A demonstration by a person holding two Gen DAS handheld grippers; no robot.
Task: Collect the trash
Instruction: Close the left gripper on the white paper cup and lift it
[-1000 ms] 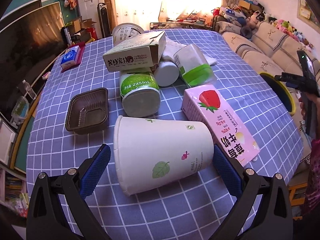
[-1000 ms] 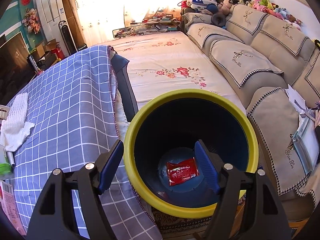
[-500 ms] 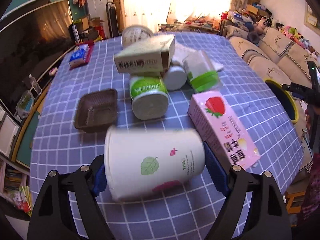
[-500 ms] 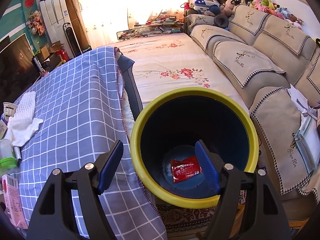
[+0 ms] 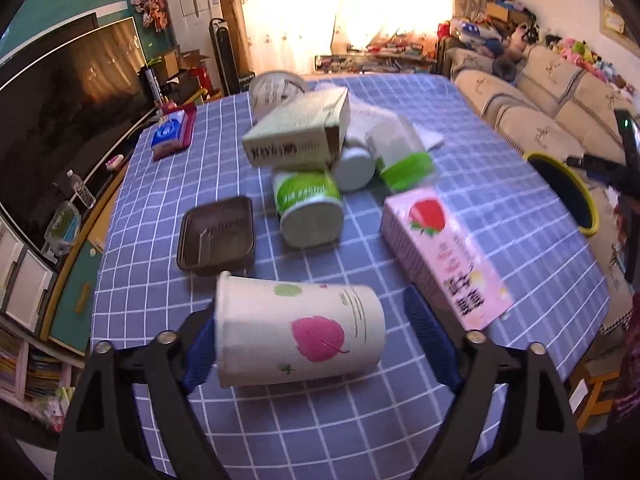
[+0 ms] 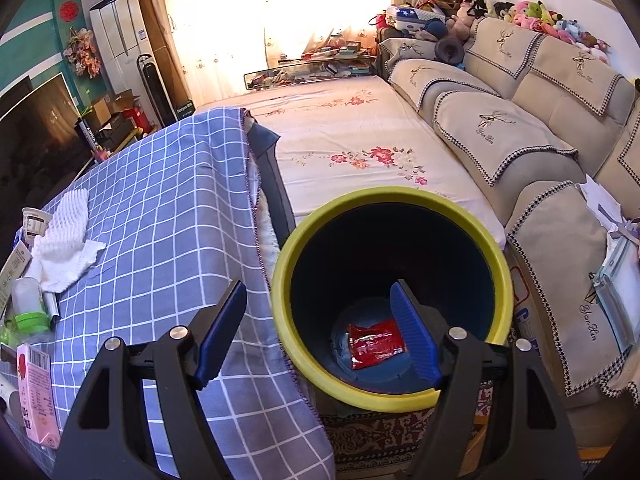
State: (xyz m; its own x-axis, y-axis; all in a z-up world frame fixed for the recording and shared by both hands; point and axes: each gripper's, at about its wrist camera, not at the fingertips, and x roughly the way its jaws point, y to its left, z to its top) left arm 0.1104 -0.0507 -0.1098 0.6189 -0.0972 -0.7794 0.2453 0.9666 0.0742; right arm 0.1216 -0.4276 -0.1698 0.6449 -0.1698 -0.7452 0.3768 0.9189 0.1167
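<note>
The cup (image 5: 298,334) at lower centre looks like matt paper, printed with leaves. The pink carton (image 5: 442,256) to its right is smooth, faintly glossy card. The brown tray (image 5: 216,234) at centre left is thin, shiny plastic. The checked tablecloth (image 5: 500,184) is soft woven cloth. In the right view, the bin (image 6: 390,396) has a smooth matt plastic rim, and the red wrapper (image 6: 374,342) inside is glossy film.

- I see the paper cup (image 5: 298,334) lying on the tablecloth (image 5: 500,184), the carton (image 5: 442,258) to its right.
- Behind it sits the tray (image 5: 216,236).
- The wrapper (image 6: 376,343) lies in the bin (image 6: 296,252), right of the table.
</note>
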